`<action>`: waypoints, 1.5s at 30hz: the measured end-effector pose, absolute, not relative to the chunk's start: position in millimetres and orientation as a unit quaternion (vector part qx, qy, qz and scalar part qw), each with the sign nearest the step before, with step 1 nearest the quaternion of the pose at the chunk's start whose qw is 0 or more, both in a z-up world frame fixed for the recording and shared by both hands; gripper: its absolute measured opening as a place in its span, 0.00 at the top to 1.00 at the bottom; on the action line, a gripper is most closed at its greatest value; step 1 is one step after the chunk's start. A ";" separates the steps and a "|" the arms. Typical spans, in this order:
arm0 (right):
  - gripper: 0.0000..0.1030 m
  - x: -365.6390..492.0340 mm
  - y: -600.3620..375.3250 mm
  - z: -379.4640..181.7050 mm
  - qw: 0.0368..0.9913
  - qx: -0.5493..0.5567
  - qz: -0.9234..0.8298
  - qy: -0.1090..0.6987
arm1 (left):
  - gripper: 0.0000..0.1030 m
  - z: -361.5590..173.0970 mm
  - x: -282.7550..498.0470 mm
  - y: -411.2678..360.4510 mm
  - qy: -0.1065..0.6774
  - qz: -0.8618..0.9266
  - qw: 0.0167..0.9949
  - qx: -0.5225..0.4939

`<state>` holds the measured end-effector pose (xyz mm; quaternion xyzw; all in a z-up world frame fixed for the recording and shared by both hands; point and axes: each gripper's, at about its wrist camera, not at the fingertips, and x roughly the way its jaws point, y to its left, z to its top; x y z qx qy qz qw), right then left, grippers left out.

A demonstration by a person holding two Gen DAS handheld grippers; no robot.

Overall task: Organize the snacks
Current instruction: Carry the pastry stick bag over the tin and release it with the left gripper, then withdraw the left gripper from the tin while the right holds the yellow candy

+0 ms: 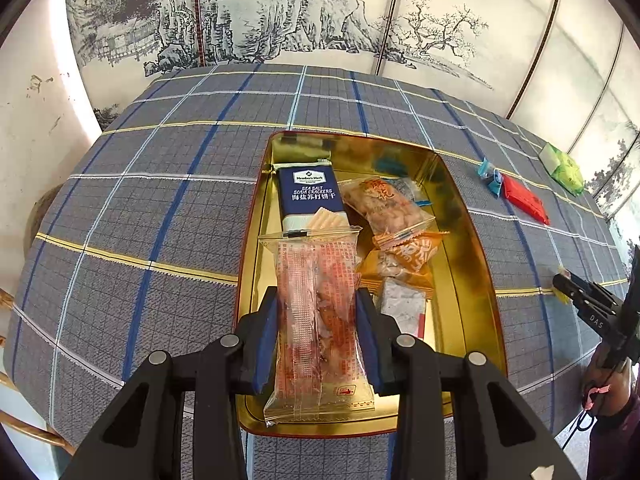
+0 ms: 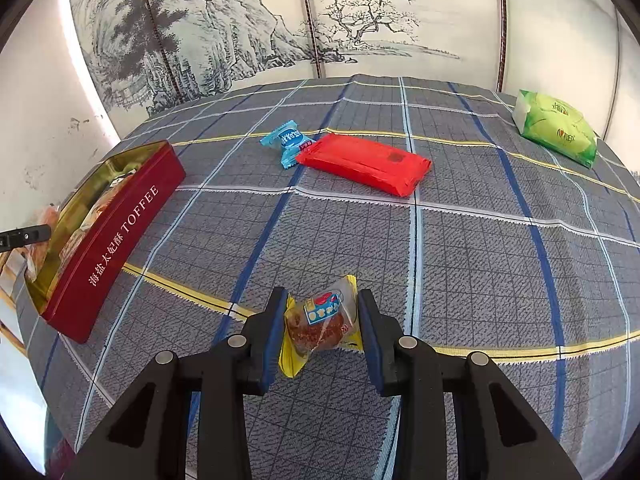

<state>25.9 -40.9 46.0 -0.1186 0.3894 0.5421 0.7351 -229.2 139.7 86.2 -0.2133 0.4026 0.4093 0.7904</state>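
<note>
My left gripper [image 1: 316, 312] is shut on a clear snack packet with red print [image 1: 316, 320], held over the near end of the gold-lined toffee tin [image 1: 476, 240]. Inside the tin lie a blue soda cracker pack [image 1: 310, 196], a clear packet with orange print [image 1: 380, 204], an orange packet [image 1: 412, 254] and a white one [image 1: 402, 304]. My right gripper [image 2: 322, 320] is shut on a small yellow-edged cake packet [image 2: 320, 320] just above the cloth. The right gripper [image 1: 580, 292] also shows at the right edge of the left wrist view. The tin's red side [image 2: 116, 240] stands at the left.
A checked grey-blue tablecloth [image 2: 460, 260] covers the table. On it lie a blue candy [image 2: 290, 144], a red packet [image 2: 366, 162] and a green packet [image 2: 554, 128]. A painted screen [image 2: 240, 20] stands behind the table. A person's hand [image 1: 604, 384] shows at the right.
</note>
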 end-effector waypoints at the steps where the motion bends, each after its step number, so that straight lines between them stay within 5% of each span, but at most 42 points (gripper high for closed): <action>1: 0.65 25.7 -40.6 45.8 0.735 -0.119 0.542 0.390 | 0.68 85.1 -229.6 140.1 0.403 0.409 0.790 -0.213; 30: 0.64 26.7 -40.0 45.8 0.736 -0.120 0.540 0.391 | 0.62 67.5 -231.6 133.2 0.410 0.422 0.789 -0.178; 40: 0.64 25.5 -40.4 44.7 0.738 -0.125 0.537 0.388 | 0.41 80.2 -233.4 116.1 0.393 0.437 0.797 -0.138; 45: 0.64 25.3 -43.1 44.2 0.741 -0.126 0.534 0.387 | 0.40 88.4 -236.8 106.3 0.372 0.460 0.800 -0.096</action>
